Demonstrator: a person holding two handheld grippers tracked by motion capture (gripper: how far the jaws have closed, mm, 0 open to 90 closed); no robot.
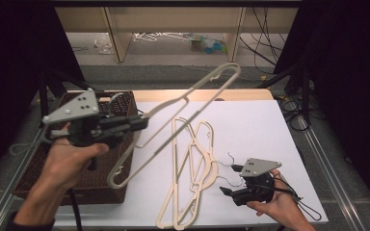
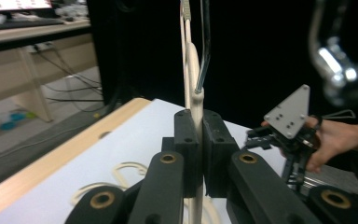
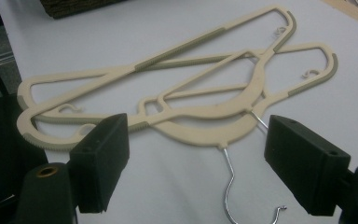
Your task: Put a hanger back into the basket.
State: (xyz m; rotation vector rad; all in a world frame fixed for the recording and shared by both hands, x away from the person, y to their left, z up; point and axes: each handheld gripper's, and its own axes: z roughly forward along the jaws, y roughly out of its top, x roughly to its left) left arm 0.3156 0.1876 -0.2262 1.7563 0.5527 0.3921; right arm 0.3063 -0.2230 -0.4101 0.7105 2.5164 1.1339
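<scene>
**One Hanger Lifted, Two Left on the Worktop**

Three cream plastic hangers counted in all, each with grey ribbed strips along the arms. One raised hanger [image 1: 173, 115] held in the air over the left half of the worktop [image 1: 250, 125], tilted, one rounded end high toward the far edge and the other low beside the basket; clamped tight between the jaws of the left gripper [image 1: 142, 122], seen edge-on in the left gripper view as a thin cream bar [image 2: 196, 100] pinched between the two black pads. Two more hangers lying flat and crossed in a pile [image 1: 192, 168] at the middle of the white worktop, touching and overlapping, metal hooks [image 1: 229, 161] pointing toward the right gripper. Seen up close in the right gripper view: same pair [image 3: 205, 93], with one wire hook [image 3: 233, 186] curling down between the jaws.

Right gripper [image 1: 231, 192] held low at the near right of the worktop, just beside the pile, jaws spread wide and gripping nothing, only the wire hook lying in the gap without contact. Two hands counted, one on each gripper. One grey three-cornered plate on top of each gripper, two in total.

One dark woven basket [image 1: 120, 103] at the left edge of the worktop, under the left gripper. Beyond the worktop, further hangers and coloured items on the floor, too small to count. No brand, label or readable writing anywhere.
</scene>
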